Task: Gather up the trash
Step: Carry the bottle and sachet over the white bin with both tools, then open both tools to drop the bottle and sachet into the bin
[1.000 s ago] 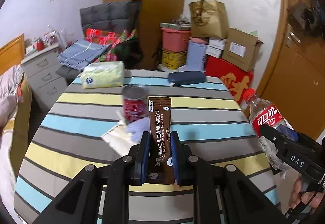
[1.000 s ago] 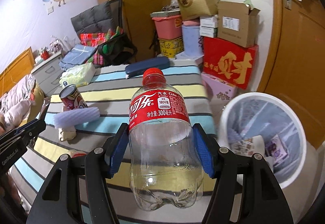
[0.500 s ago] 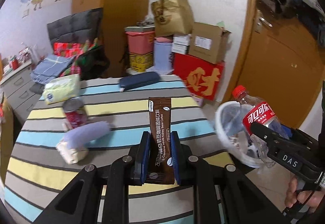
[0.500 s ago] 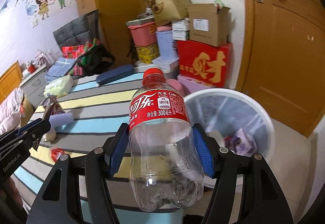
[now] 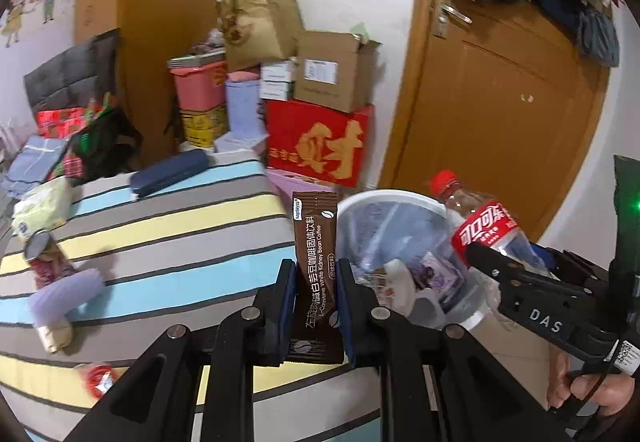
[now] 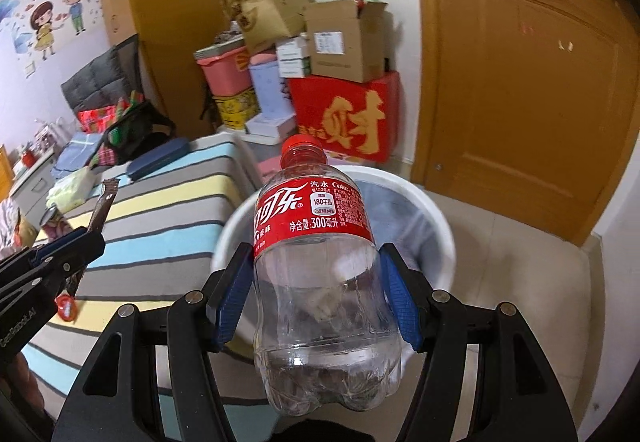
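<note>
The left gripper (image 5: pixel 316 282) holds a brown sachet (image 5: pixel 315 274) upright, jaws clenched on its lower half, beside the bin (image 5: pixel 404 197) rim. The right gripper (image 6: pixel 316 294) holds an empty bottle (image 6: pixel 320 282), jaws clamped on its body, over the bin (image 6: pixel 432 209). A can (image 5: pixel 42 254) stands on the striped surface (image 5: pixel 168 238), well apart from the bin.

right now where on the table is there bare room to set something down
Bare: the striped middle of the table, between the navy case and the purple roll. Crowded: the left edge, with can, tissue pack and red wrapper.
</note>
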`<act>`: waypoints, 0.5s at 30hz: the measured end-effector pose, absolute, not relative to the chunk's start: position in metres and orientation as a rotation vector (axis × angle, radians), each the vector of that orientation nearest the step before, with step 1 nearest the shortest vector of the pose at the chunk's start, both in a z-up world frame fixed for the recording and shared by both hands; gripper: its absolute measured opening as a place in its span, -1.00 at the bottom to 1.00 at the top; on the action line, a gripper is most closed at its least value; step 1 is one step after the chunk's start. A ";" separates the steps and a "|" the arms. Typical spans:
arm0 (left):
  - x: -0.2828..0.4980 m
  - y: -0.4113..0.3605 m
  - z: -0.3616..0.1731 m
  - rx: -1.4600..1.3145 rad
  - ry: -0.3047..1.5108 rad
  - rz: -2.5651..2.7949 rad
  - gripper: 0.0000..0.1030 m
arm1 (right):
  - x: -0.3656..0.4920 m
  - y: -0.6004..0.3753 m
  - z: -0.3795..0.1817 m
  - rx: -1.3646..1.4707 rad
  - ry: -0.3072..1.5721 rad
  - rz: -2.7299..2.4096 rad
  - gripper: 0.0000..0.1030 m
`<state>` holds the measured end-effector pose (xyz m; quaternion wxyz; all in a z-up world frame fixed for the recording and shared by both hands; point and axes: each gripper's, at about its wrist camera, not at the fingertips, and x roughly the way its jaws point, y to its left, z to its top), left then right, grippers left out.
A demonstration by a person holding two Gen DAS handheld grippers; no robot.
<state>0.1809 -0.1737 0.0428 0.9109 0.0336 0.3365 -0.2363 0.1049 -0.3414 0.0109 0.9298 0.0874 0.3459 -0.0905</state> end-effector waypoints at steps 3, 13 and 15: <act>0.184 -0.191 0.036 0.081 0.712 -0.515 -0.60 | 0.104 -0.353 0.005 0.194 0.728 -0.200 0.25; 0.199 -0.240 0.016 0.121 0.753 -0.579 -0.60 | 0.113 -0.376 -0.014 0.207 0.790 -0.214 0.25; 0.204 -0.246 0.012 0.120 0.764 -0.592 -0.60 | 0.116 -0.380 -0.016 0.208 0.802 -0.214 0.26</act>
